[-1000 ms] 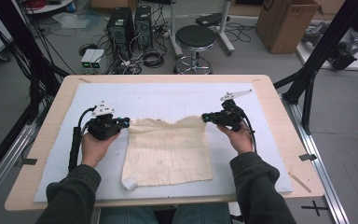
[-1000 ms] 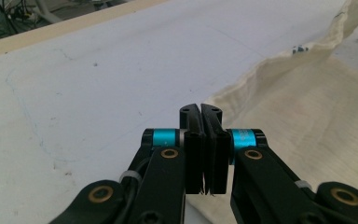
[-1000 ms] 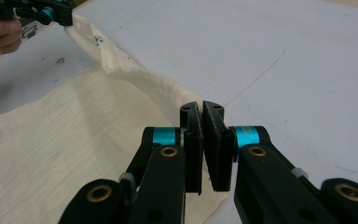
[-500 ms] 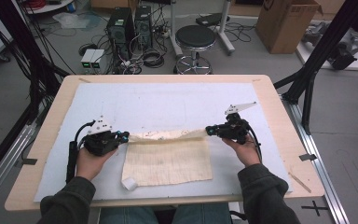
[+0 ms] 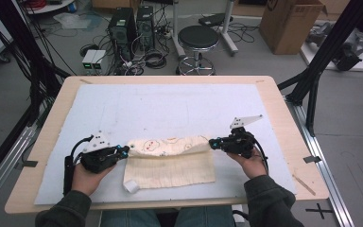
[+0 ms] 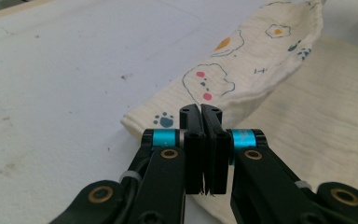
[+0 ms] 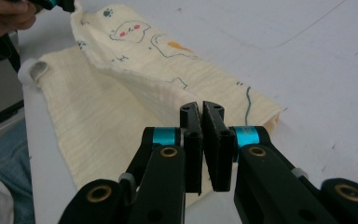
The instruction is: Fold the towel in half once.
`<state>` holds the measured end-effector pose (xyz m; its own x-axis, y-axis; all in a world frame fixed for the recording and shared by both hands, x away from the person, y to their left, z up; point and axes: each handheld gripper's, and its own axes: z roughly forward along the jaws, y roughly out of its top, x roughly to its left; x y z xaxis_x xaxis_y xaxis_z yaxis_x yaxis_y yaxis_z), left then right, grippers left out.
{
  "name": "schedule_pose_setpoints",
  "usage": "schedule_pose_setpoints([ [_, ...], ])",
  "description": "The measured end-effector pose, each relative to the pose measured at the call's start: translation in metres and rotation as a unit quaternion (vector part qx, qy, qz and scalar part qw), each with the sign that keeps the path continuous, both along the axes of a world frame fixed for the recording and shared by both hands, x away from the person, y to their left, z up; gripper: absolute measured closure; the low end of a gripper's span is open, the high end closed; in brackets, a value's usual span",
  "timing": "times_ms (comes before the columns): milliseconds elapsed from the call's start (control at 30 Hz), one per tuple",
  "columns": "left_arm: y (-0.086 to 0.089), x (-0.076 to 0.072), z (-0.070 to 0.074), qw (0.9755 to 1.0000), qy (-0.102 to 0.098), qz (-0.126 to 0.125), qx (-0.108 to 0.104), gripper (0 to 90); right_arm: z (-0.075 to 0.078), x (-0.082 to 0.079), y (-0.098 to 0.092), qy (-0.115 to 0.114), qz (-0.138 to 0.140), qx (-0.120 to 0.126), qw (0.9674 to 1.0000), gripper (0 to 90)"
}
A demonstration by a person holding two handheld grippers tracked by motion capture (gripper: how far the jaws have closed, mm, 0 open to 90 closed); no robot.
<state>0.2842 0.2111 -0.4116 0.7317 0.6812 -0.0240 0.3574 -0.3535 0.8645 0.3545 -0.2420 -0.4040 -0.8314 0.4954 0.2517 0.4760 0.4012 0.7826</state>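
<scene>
A cream cloth [image 5: 170,165] printed with small cartoon figures lies on the white mat near the table's front edge. Its far edge is lifted and rolled over toward the near half, printed side up. My left gripper [image 5: 125,151] is shut on the left end of that lifted edge, and my right gripper [image 5: 212,142] is shut on the right end. In the left gripper view the closed jaws of the left gripper [image 6: 200,112] pinch the cloth [image 6: 242,70] at its folded corner. In the right gripper view the right gripper [image 7: 201,109] grips the cloth [image 7: 135,60] the same way.
The white mat [image 5: 170,109] covers most of the wooden table [image 5: 288,123]. A small white tag [image 5: 132,186] sticks out at the cloth's near left corner. Beyond the table stand a stool [image 5: 198,38], computer towers [image 5: 127,23] and a cardboard box [image 5: 288,23].
Both grippers have come toward the person with the cloth's far edge, folding it over the near half. The visible flat part of the cloth is shorter.
</scene>
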Motion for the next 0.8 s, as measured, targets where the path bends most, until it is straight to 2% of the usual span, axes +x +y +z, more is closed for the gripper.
schedule_pose_setpoints([
  [233,0.001,-0.016,-0.005,0.9998,-0.003,-0.021,0.007,87.6,-0.007,-0.014,-0.003,0.005,0.004,-0.002,1.0000,86.5],
  [367,0.004,-0.023,-0.006,0.9996,-0.004,-0.026,0.005,87.5,-0.009,-0.020,-0.005,0.015,0.009,0.018,0.9997,86.4],
  [467,0.005,-0.028,-0.008,0.9995,-0.003,-0.030,0.001,87.5,-0.011,-0.026,-0.003,0.012,0.016,0.002,0.9998,86.4],
  [700,0.005,-0.040,-0.010,0.9986,-0.007,-0.049,0.015,87.5,-0.015,-0.035,-0.004,0.015,0.020,-0.006,0.9997,86.3],
  [800,0.004,-0.043,-0.011,0.9985,-0.004,-0.053,0.013,87.5,-0.016,-0.039,-0.004,0.015,0.022,-0.011,0.9996,86.3],
])
